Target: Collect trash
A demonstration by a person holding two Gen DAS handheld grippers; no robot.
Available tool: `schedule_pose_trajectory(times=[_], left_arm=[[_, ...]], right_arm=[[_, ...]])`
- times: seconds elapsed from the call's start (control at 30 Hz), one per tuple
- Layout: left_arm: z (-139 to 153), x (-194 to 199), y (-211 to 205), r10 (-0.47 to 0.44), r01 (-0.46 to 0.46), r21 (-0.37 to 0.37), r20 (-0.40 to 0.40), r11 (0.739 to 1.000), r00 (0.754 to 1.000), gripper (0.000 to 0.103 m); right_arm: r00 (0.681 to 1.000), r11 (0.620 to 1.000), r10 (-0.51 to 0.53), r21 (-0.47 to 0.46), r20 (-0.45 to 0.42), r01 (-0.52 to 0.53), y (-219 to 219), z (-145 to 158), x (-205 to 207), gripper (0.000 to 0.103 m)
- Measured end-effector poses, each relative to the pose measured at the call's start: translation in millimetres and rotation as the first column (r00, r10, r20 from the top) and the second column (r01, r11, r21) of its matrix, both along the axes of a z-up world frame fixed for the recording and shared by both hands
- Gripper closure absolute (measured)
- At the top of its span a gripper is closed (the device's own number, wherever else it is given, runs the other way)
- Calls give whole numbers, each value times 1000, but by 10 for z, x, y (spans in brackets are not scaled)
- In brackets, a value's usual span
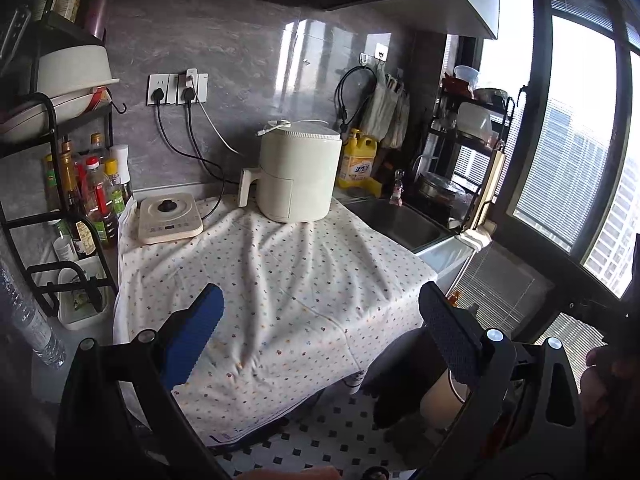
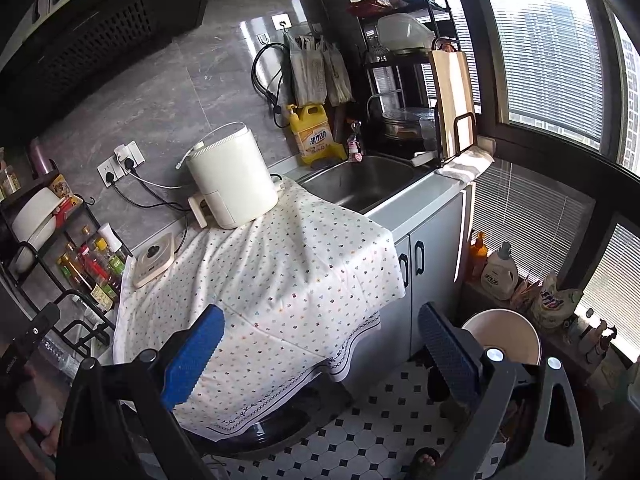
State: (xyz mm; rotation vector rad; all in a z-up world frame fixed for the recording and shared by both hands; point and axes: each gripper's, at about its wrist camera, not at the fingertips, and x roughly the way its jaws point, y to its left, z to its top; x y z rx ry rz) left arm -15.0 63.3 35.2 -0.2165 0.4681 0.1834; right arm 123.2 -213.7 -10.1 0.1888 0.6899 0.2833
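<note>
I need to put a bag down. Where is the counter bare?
The dotted cloth is bare in front of the air fryer and induction plate. The bottle rack on the left is crowded, as is the shelf behind the sink.

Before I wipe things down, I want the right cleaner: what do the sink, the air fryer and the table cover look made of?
Sink: brushed stainless steel by its dull grey sheen. Air fryer: cream plastic, smooth and matte. Table cover: thin printed fabric, likely cotton, since it wrinkles and drapes.

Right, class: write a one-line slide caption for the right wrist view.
Open right gripper hovers over the dotted tablecloth, air fryer and sink beyond.
</note>
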Motion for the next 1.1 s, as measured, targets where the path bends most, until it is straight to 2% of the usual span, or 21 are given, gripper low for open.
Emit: schedule_pose_trajectory(times=[0.8,1.1], left_arm=[[-8,-154,-156,43,-43,-3,-2,999,999,6],[-124,-130,-203,53,-53,-4,-29,999,998,6]], right_arm=[[999,999,50,-17,8,-50,50,-12,-113,8],[998,999,50,-18,-26,-50,3,-166,-119,8]])
